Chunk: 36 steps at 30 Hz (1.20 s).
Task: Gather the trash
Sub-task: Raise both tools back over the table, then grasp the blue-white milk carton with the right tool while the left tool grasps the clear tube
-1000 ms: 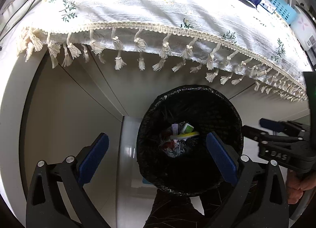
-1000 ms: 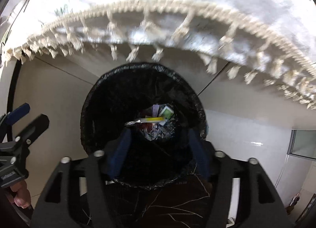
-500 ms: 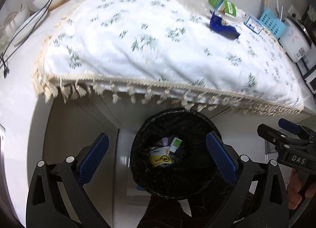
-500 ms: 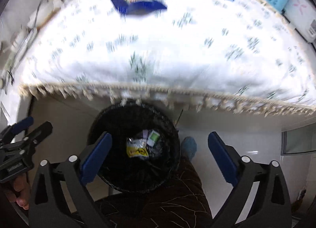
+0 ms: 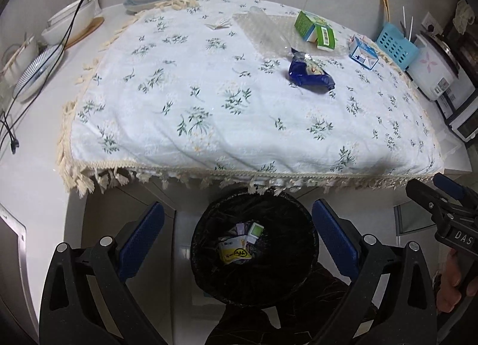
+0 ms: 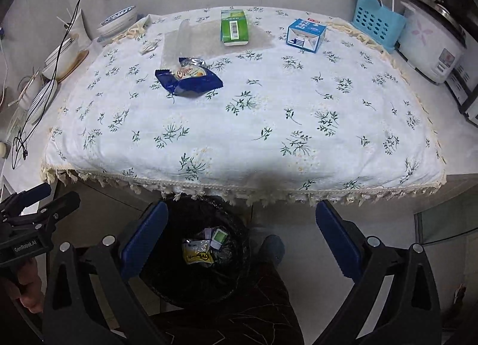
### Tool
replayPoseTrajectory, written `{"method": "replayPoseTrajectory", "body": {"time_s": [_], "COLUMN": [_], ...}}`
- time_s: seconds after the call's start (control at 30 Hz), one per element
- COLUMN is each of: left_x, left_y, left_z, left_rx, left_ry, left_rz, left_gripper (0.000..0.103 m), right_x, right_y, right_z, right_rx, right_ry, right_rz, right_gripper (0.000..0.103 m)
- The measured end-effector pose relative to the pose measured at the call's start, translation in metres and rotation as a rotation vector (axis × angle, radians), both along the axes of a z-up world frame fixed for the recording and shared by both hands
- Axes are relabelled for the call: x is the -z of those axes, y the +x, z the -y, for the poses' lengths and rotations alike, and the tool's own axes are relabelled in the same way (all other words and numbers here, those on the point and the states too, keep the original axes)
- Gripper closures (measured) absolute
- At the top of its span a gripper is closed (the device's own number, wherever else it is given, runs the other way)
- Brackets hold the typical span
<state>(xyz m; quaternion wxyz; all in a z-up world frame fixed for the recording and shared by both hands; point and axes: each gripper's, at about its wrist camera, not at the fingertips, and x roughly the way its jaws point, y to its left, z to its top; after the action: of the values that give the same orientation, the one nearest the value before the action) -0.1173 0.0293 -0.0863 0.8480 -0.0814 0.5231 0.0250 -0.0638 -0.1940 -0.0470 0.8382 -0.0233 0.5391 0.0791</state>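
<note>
Both claws, left claw (image 5: 237,239) and right claw (image 6: 239,239), spread empty over bin (image 5: 254,252); next reach blue wrapper (image 6: 188,80), pinch its crumpled middle.

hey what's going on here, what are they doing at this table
A person holding a gripper in each hand is clearing trash off a counter covered by a floral tablecloth. Both the left gripper and the right gripper are open and empty, above a black bin that already holds a yellow packet and other scraps. On the cloth lie a blue snack wrapper, a green carton, a small blue-and-white box and a clear plastic sheet.
</note>
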Motion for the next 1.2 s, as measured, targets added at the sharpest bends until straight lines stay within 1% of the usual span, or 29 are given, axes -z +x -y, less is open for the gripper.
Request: {"method": "replayPoseTrajectory", "body": {"time_s": [0.23,0.53,0.8,0.93,1.2], "left_x": [-0.014,-0.035,-0.051,-0.054,-0.05], "left_y": [0.021,0.066,0.119,0.147,0.201], "left_z": [0.005,0.011,0.015,0.016,0.015], "left_rx": [0.004,0.006,-0.003,-0.017,-0.045], "left_ry": [0.0,0.003,0.011,0.011,0.025], "left_rz": [0.006,0.02,0.03,0.029,0.008], "left_gripper": [0.006,0.006,0.006,0.006,0.006], "right_x": [-0.016,-0.031,-0.042,-0.044,-0.034], "right_y": [0.018,0.056,0.104,0.13,0.188], "right_z": [0.009,0.021,0.032,0.037,0.054], "right_rx": [0.007,0.019,0.023,0.023,0.05], "right_ry": [-0.012,-0.026,-0.038,-0.043,-0.032], "right_rz": [0.021,0.036,0.044,0.048,0.016], "right_gripper": [0.008,0.008,0.008,0.008,0.008]}}
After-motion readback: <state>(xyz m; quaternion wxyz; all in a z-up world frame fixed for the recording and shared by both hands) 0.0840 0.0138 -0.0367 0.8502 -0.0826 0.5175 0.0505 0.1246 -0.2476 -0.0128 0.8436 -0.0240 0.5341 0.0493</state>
